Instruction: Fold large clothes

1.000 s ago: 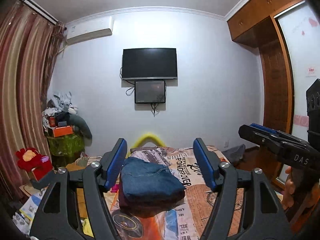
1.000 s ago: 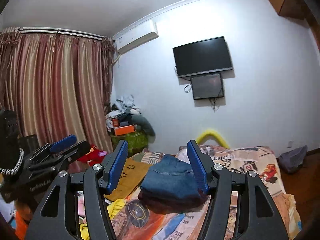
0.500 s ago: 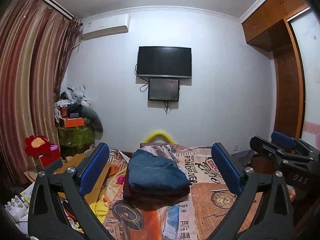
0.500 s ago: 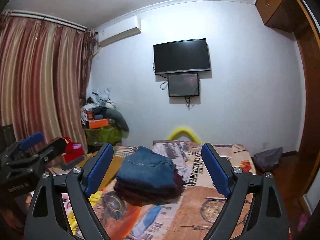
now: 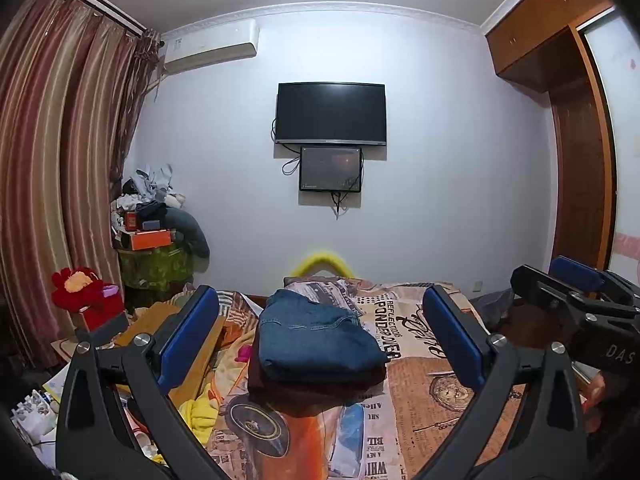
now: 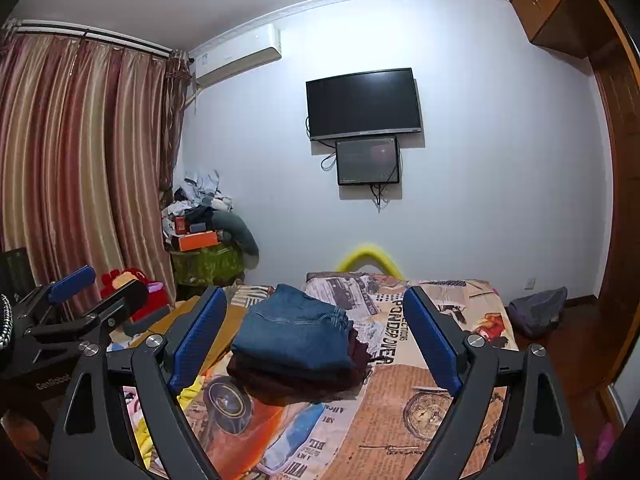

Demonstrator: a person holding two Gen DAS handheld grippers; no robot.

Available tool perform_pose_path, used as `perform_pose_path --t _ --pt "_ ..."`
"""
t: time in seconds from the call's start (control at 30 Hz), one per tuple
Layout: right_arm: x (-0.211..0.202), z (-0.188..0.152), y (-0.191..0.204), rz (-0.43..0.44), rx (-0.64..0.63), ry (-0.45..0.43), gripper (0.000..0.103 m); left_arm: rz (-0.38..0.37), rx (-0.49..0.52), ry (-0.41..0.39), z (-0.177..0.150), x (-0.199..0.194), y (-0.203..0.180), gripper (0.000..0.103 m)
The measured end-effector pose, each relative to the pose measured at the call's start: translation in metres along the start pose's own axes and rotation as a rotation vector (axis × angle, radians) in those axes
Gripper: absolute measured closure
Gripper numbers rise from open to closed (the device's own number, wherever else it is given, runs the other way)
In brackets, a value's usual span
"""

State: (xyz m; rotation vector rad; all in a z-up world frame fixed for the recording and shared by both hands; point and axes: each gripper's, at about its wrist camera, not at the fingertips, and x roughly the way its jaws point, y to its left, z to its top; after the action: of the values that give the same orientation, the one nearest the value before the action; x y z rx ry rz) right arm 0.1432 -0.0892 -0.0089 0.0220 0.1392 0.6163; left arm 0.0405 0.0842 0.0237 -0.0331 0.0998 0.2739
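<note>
Nearest the lens, the left claw (image 5: pixel 320 328) and right claw (image 6: pixel 316 332) had both sprung wide and gripped nothing. Beyond them, the folded jeans (image 5: pixel 316 340) sat released atop a dark folded garment (image 6: pixel 296 380) on the bed (image 5: pixel 420 380), so that fold looked finished.

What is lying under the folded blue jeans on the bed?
Under the folded blue jeans lies a dark maroon folded garment, on the printed bedspread. Only its edges show; the rest is covered.

left gripper (image 5: pixel 320 340): jaws spread wide, pads left folded jeans (image 5: pixel 316 340)
right gripper (image 6: pixel 316 340): jaws spread too, jeans freed, frame centre
</note>
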Motion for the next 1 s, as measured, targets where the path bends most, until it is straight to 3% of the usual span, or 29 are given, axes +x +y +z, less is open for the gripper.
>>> perform_pose_path --t 1.0 --pt "-0.007 0.004 0.002 0.002 0.002 0.018 0.015 -0.023 -0.017 0.026 -0.006 0.013 0.006 0.0"
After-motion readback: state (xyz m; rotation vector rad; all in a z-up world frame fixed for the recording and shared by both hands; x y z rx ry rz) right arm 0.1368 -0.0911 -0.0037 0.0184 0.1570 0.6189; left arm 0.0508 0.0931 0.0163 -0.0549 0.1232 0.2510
